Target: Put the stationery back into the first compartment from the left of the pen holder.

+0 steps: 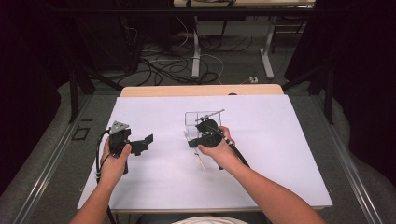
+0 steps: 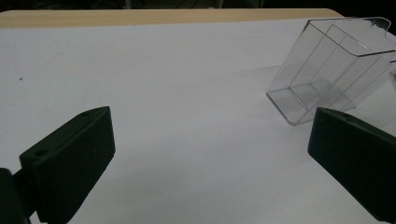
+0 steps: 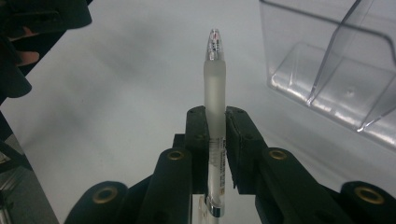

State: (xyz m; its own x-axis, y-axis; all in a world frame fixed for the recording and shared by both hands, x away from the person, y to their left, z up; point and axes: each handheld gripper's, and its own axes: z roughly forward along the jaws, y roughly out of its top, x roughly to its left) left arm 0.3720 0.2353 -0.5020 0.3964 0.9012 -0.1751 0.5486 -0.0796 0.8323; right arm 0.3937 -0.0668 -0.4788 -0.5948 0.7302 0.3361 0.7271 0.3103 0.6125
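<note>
While the left gripper (image 1: 148, 140) hangs over the white sheet (image 1: 154, 186) w/ jaws wide apart and nothing btwn them, the left hand (image 1: 113, 161) grips its body at the left side of the table (image 1: 201, 90). Its grey three-cornered plate sits on top, cable trailing down by the wrist.

Going right: the right gripper (image 3: 216, 122) has its jaws pressed together on a pen (image 3: 215, 100), held by the right hand (image 1: 219, 148) near mid-sheet. Pen looks: frosted, whitish translucent barrel, clear rounded tip w/ a bit of red inside, small printed label lower on the barrel, silver ring near the bottom. In the right gripper view it stands up btwn the jaws, tip free above them; in the high view its lower end slants out below the hand.

Further right, just beside the pen: a clear plastic organizer box (image 2: 327, 70) w/ inner dividers, resting on the sheet, nothing inside.

Count: 2 grippers, 1 pen, 1 clear box, 1 white sheet.
</note>
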